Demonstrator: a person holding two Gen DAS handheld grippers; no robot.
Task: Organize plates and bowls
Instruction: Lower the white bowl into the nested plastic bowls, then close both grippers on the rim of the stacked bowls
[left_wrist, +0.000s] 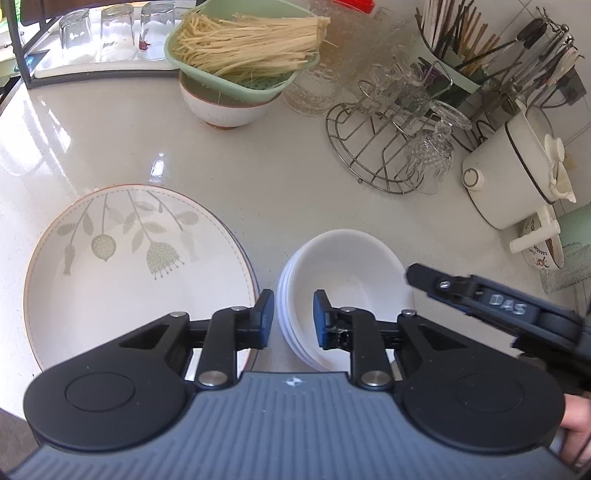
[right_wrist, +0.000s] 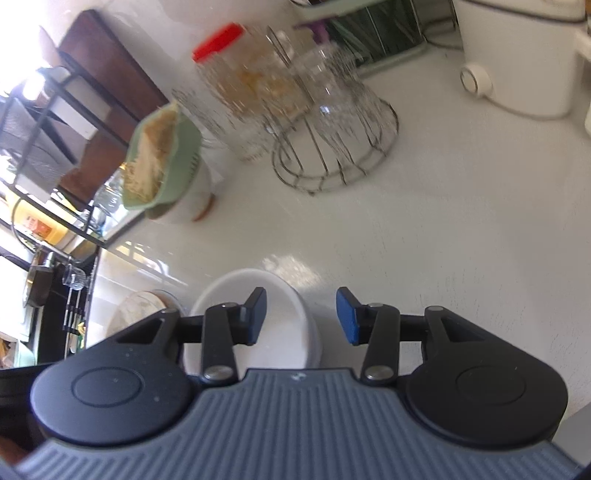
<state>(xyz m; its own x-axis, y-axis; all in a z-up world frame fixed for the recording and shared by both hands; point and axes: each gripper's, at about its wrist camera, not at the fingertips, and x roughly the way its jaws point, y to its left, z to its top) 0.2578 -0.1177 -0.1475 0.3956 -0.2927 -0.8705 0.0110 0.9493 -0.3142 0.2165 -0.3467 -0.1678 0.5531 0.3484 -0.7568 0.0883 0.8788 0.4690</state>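
Left gripper (left_wrist: 293, 319), angled steeply down, jaws parted astride the near rim of the stacked white bowls (left_wrist: 351, 280) without gripping, beside the patterned plate (left_wrist: 122, 280) on the counter (left_wrist: 258, 177); right gripper (right_wrist: 301, 317) likewise parted, empty, over the bowls' right rim.

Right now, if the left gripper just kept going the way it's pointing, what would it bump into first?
Probably the stack of white bowls. The left gripper has its jaws open and straddles the stack's near-left rim, with nothing in between. The patterned plate lies off to the left. Depth is hard to judge, so take this as likely.
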